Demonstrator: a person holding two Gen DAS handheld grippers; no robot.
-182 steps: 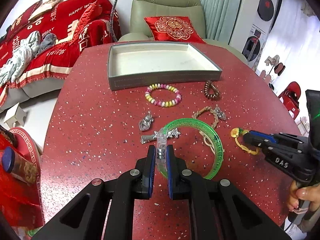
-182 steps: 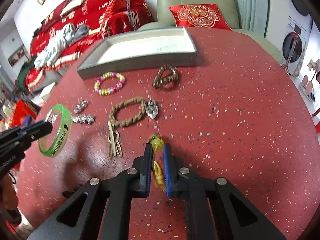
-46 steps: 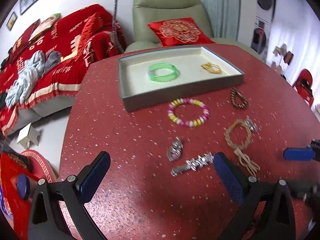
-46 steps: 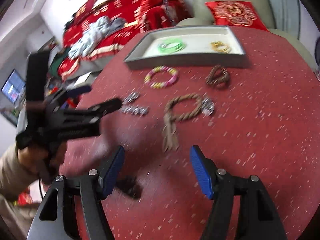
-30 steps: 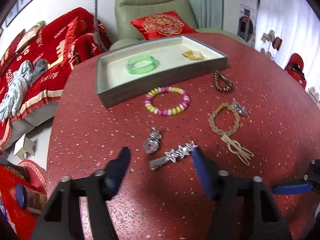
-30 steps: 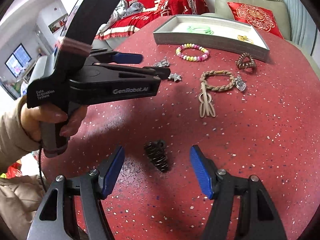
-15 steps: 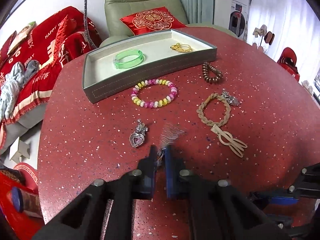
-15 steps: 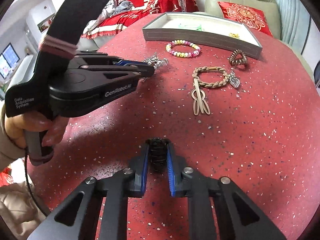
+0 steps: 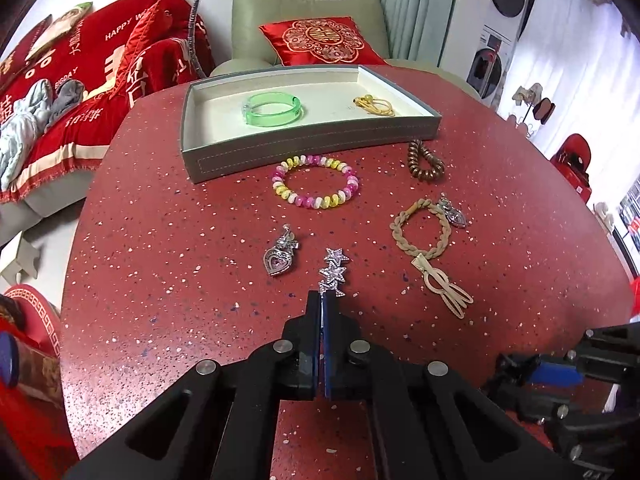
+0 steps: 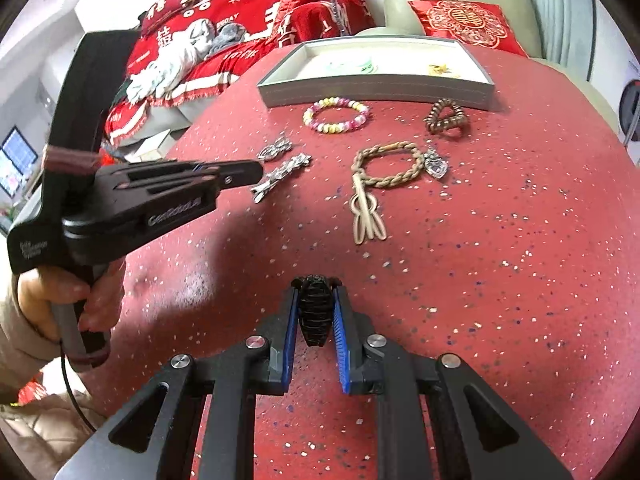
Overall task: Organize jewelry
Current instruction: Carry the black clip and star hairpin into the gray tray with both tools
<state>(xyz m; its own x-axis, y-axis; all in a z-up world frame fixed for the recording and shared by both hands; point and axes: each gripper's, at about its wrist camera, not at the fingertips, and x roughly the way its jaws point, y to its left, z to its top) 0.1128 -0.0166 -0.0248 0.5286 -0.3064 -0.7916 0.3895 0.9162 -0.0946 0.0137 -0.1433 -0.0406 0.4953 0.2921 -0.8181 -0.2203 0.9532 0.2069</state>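
Observation:
My left gripper (image 9: 322, 298) is shut on the near end of a silver star hair clip (image 9: 334, 270), whose stars point toward the tray. From the right wrist view, the left gripper (image 10: 256, 172) comes in from the left with the clip (image 10: 282, 176) at its tip. My right gripper (image 10: 316, 287) is shut on a black coiled hair tie (image 10: 315, 312) just above the red table. The grey tray (image 9: 312, 140) at the far side holds a green bangle (image 9: 272, 108) and a yellow hair tie (image 9: 374, 105).
On the red speckled table (image 9: 160, 280) lie a pink-and-yellow bead bracelet (image 9: 314, 182), a brown coil tie (image 9: 426, 160), a braided tan bracelet with a charm (image 9: 424, 232) and a silver heart pendant (image 9: 278, 258). An armchair and a red-covered sofa stand behind.
Both grippers stood open a second ago. The left has since shut on the star clip and turned it toward the tray; the right has shut on the black hair tie.

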